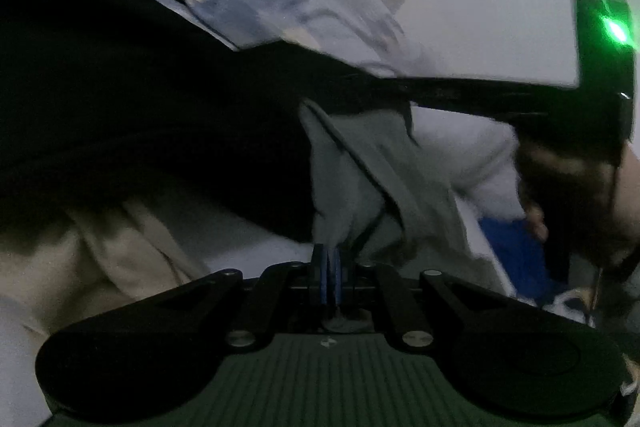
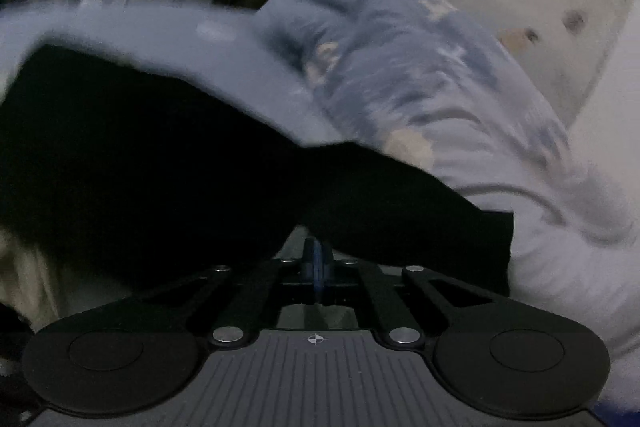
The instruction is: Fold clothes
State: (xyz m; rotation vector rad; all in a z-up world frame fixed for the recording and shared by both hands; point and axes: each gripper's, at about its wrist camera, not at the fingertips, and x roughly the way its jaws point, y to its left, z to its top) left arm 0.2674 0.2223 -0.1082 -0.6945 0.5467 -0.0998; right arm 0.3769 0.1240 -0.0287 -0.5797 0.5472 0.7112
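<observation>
Left wrist: left gripper (image 1: 330, 259) clenched on grey garment (image 1: 372, 179) stretching up-right; right gripper (image 2: 317, 259) clenched, contents unclear.

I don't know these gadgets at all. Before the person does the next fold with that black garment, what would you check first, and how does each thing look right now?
1. Left gripper has hold of cloth: ok, its jaws are closed on a grey-green fabric edge.
2. Right gripper has hold of the black garment: cannot tell; the jaws are shut and the dark cloth lies right at the tips, but a pinch is not visible.
3. Black garment lying flat: not ok, it is draped and bunched.
4. Patterned blue garment clear of the fold: not ok, it lies against the black one.
5. View sharp enough to judge: not ok, dim and blurred.
</observation>
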